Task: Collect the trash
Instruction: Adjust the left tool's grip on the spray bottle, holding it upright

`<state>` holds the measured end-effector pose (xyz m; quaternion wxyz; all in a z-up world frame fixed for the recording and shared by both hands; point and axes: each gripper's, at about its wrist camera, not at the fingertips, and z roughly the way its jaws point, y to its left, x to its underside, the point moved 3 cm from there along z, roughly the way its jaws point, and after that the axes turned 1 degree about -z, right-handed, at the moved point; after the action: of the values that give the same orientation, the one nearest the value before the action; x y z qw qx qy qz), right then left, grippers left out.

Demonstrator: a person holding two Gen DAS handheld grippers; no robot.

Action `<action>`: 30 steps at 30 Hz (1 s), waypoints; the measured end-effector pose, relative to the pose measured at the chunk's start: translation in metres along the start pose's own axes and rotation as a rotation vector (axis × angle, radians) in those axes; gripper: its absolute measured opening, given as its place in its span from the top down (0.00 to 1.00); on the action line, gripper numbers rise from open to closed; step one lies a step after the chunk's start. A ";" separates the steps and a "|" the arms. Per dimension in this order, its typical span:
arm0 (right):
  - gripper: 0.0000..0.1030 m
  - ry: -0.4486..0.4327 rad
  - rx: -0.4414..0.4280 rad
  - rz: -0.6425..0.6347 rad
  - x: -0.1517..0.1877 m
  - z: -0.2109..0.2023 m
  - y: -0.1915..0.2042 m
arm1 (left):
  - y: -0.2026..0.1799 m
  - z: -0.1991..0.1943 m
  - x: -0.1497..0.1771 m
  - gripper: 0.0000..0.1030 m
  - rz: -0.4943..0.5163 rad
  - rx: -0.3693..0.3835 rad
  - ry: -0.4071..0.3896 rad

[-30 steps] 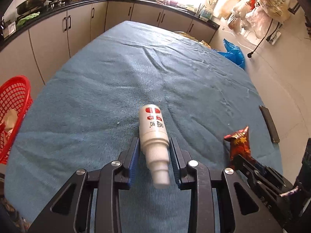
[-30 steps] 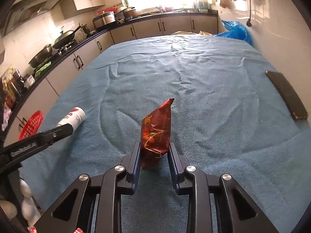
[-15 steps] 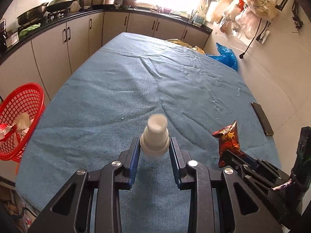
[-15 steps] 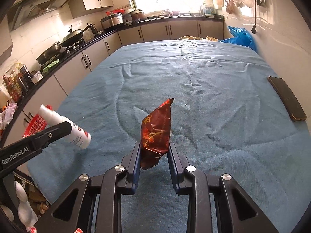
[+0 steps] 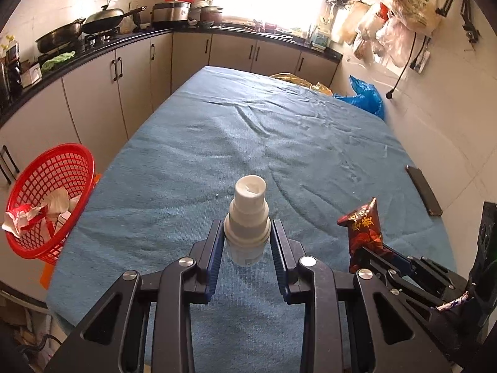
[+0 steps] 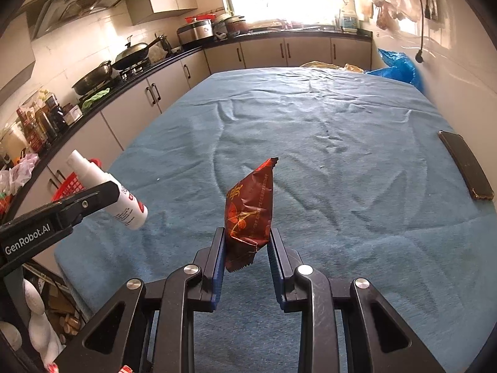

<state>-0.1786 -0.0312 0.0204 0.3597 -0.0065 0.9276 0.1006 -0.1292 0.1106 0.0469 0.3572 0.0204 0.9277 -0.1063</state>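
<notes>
Trash-filled red basket (image 5: 46, 205) in left view; right view's glimpse partial.

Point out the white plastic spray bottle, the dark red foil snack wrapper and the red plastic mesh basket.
white plastic spray bottle (image 5: 247, 233), left wrist view, its shoulder
dark red foil snack wrapper (image 6: 250, 211), right wrist view, mid-face
red plastic mesh basket (image 5: 66, 168), left wrist view, inner wall

One bottle (image 5: 247, 217), one wrapper (image 6: 248, 208), one basket (image 5: 46, 205), probably one phone (image 6: 466, 164).

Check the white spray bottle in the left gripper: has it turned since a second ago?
Yes. The white spray bottle flipped: its nozzle now points toward the far cabinets, not the camera.
</notes>
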 end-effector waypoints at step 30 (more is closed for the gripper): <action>0.72 0.065 -0.044 0.038 -0.003 0.034 -0.013 | 0.010 0.088 -0.011 0.72 -0.026 -0.053 0.102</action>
<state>-0.1526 -0.0382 -0.0041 0.3273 0.0002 0.9363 0.1276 -0.0616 0.1021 -0.0109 0.3085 0.0041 0.9474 -0.0853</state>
